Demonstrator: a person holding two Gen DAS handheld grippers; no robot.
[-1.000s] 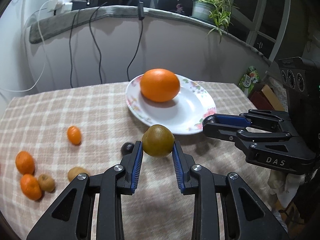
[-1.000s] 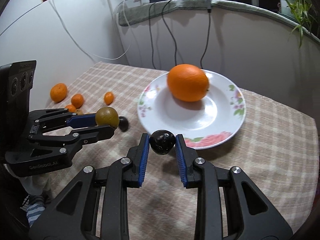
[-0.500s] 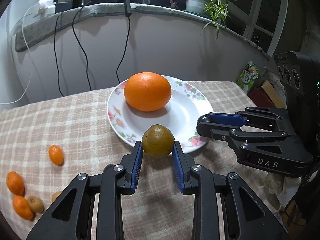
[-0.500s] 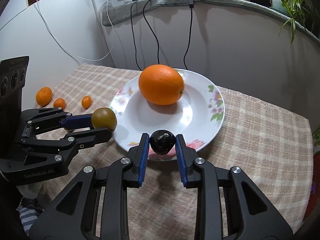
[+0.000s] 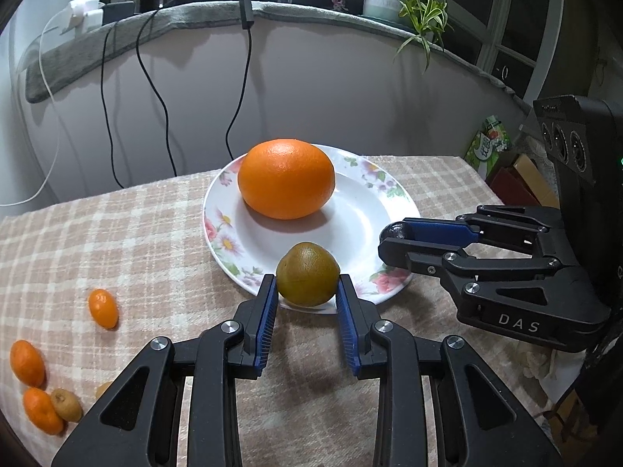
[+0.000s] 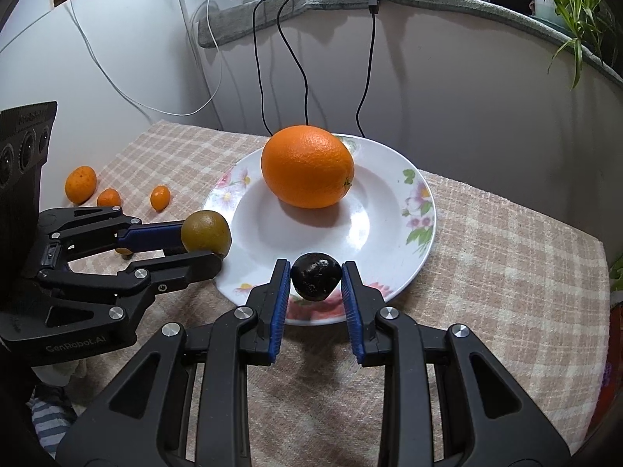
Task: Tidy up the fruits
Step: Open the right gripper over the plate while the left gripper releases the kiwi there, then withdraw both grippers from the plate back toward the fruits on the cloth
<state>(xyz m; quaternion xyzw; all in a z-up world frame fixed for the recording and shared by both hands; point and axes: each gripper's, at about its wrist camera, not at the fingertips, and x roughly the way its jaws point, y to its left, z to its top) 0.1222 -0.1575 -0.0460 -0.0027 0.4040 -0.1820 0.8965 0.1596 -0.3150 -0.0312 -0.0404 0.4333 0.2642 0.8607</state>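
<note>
Left hand-held gripper [image 5: 307, 297] pinching green-brown fruit [image 5: 307, 274], right hand-held gripper [image 6: 316, 290] pinching small dark fruit [image 6: 315, 275], both hovering over plate [image 5: 366, 229] near rim. Fruits looking light, round, bruisable; gripping across middle, gently.

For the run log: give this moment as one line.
left gripper: shut on greenish-brown fruit | right gripper: shut on dark fruit | both over plate rim | orange on plate
</note>
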